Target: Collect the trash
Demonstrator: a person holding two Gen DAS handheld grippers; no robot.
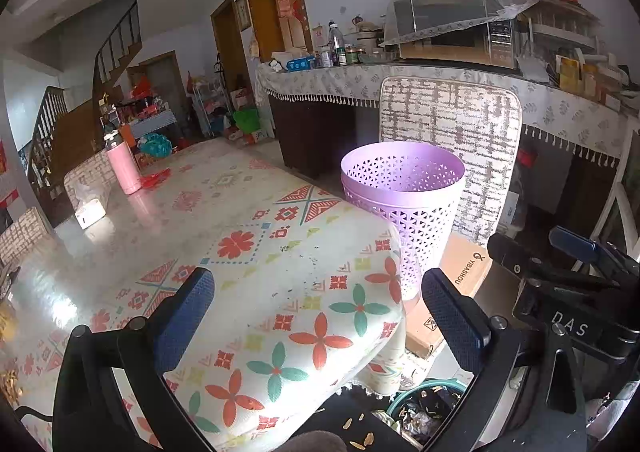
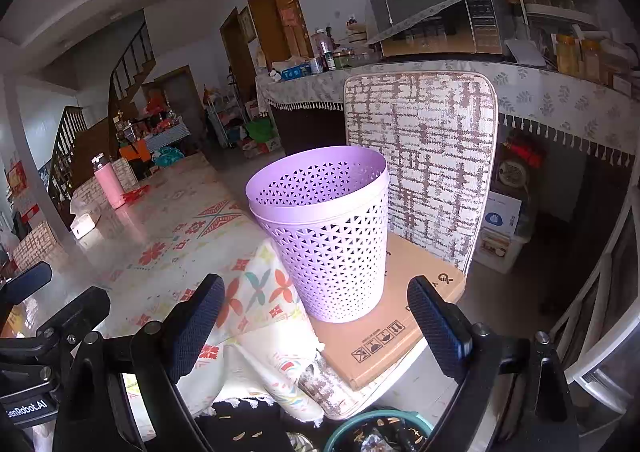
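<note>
A purple perforated waste basket [image 2: 332,228] stands on a cardboard box [image 2: 384,328] on a chair seat, beside the table corner; it also shows in the left wrist view [image 1: 404,204]. My left gripper [image 1: 318,316] is open and empty above the flowered tablecloth [image 1: 280,292] at the table corner. My right gripper [image 2: 316,320] is open and empty, just short of the basket's base. Small dark crumbs [image 1: 310,272] speckle the cloth. Seed husks [image 1: 12,380] lie at the table's left edge. A teal bin [image 1: 424,404] holding husks sits on the floor below.
A pink bottle [image 1: 122,164] and a white box [image 1: 90,214] stand at the table's far left. The patterned chair back [image 2: 424,160] rises behind the basket. A cluttered counter with a microwave [image 1: 456,36] runs along the back wall. Husks [image 2: 248,434] lie on the dark surface below.
</note>
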